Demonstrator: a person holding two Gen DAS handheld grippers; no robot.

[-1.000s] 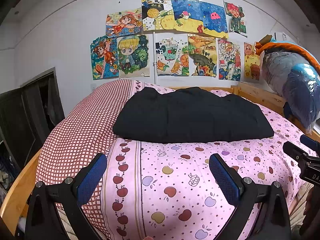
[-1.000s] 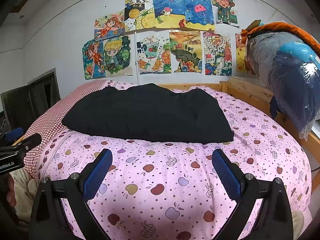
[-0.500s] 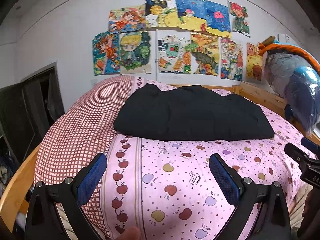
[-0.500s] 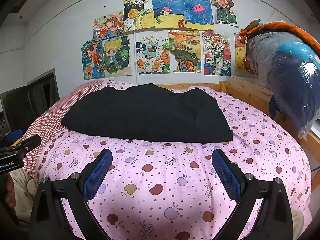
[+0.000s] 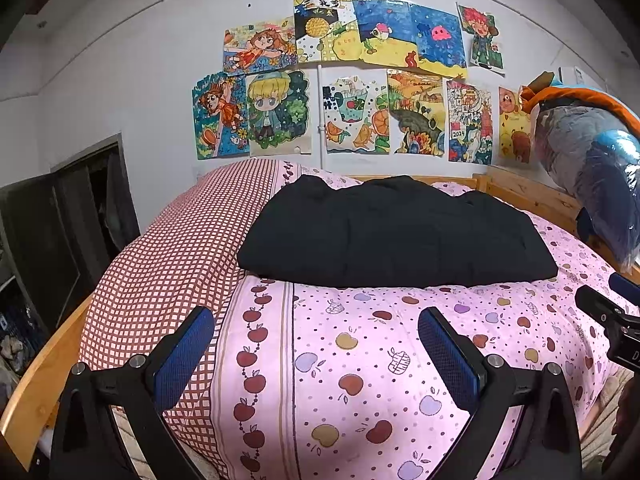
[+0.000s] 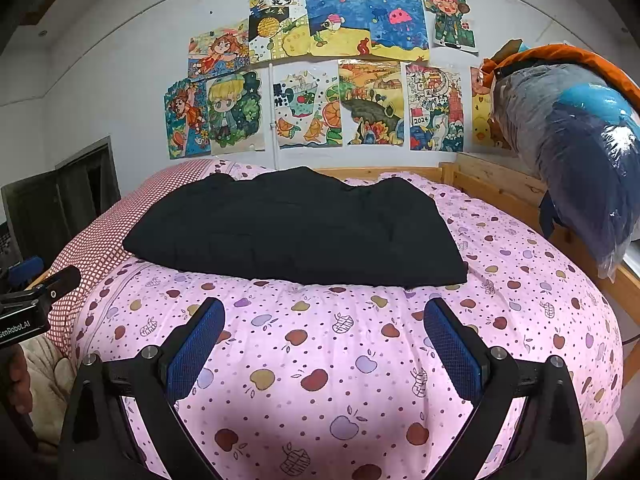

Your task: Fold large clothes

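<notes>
We see our right gripper (image 6: 324, 344) with its blue-padded jaws spread wide, empty, above the pink apple-print quilt (image 6: 320, 360). Beyond it lies the folded black garment (image 6: 296, 228), well apart from the fingers. Our left gripper (image 6: 36, 296) juts in at the left edge.

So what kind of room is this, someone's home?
Most likely a child's bedroom: a wooden-framed bed with a pink apple-print quilt, and hand-coloured drawings taped to the wall. A folded black garment lies on it.
</notes>
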